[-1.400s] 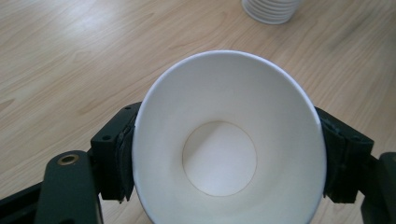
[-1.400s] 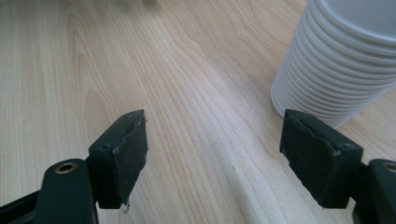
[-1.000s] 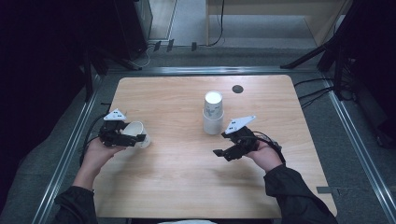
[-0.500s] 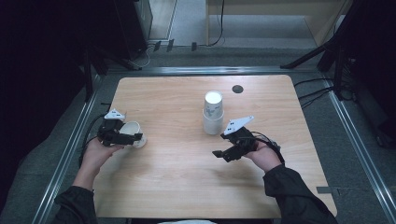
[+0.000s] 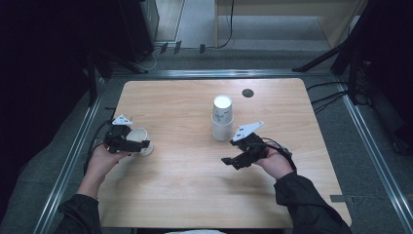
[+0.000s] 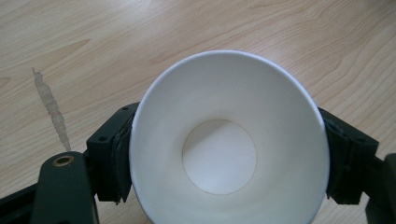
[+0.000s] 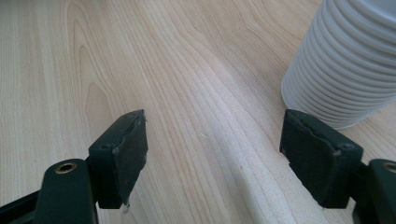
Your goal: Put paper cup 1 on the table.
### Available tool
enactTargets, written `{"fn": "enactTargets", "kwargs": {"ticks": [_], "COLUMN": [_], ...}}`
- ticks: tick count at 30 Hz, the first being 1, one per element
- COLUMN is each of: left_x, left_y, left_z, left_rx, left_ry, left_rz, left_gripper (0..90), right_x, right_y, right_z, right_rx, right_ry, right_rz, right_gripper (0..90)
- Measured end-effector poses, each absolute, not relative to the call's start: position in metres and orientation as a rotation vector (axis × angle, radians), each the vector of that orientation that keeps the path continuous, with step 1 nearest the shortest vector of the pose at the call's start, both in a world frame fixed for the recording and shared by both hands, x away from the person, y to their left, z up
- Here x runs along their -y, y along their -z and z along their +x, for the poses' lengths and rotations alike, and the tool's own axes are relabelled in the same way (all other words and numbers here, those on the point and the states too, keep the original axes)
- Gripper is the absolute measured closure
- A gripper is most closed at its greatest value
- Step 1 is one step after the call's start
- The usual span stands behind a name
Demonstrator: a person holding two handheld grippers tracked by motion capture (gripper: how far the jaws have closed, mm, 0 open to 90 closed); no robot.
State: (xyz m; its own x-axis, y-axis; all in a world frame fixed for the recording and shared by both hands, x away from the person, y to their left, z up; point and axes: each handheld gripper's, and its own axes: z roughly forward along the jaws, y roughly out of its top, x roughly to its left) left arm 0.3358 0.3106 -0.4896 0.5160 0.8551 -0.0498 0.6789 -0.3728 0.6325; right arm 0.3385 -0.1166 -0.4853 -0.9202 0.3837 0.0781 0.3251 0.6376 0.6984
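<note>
left tongs (image 5: 139, 145) pinch cup (image 6: 229, 144) sideways near surface (image 5: 185, 195) left edge, likely to carry it | right tongs (image 5: 233, 162) spread, empty, beside stack (image 5: 222, 118) mid-surface, probably for next cup

Wooden table (image 5: 185, 195): small dark round disc (image 5: 248, 92) near far edge. Cables (image 5: 326, 95) on floor just beyond table's right side.

Paper cup's (image 6: 229, 154) lower rim cut off by the frame edge
</note>
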Motion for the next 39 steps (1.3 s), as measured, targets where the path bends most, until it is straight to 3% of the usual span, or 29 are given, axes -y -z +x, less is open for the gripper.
{"fn": "enactTargets", "kwargs": {"ticks": [18, 24, 39], "left_x": [-0.307, -0.307, -0.316], "left_y": [0.492, 0.488, 0.459], "left_z": [0.336, 0.335, 0.321], "left_rx": [-1.239, -1.221, -1.214], "left_ry": [-0.394, -0.400, -0.449], "left_rz": [2.163, 2.163, 2.034], "left_gripper": [18.0, 13.1, 13.3], "right_x": [0.115, 0.115, 0.126], "right_y": [0.487, 0.487, 0.480], "right_z": [0.339, 0.339, 0.346], "right_rx": [-2.780, -2.784, -2.686], "right_ry": [-1.144, -1.138, -1.187], "right_rz": [0.592, 0.589, 0.611], "right_gripper": [23.7, 23.7, 19.9]}}
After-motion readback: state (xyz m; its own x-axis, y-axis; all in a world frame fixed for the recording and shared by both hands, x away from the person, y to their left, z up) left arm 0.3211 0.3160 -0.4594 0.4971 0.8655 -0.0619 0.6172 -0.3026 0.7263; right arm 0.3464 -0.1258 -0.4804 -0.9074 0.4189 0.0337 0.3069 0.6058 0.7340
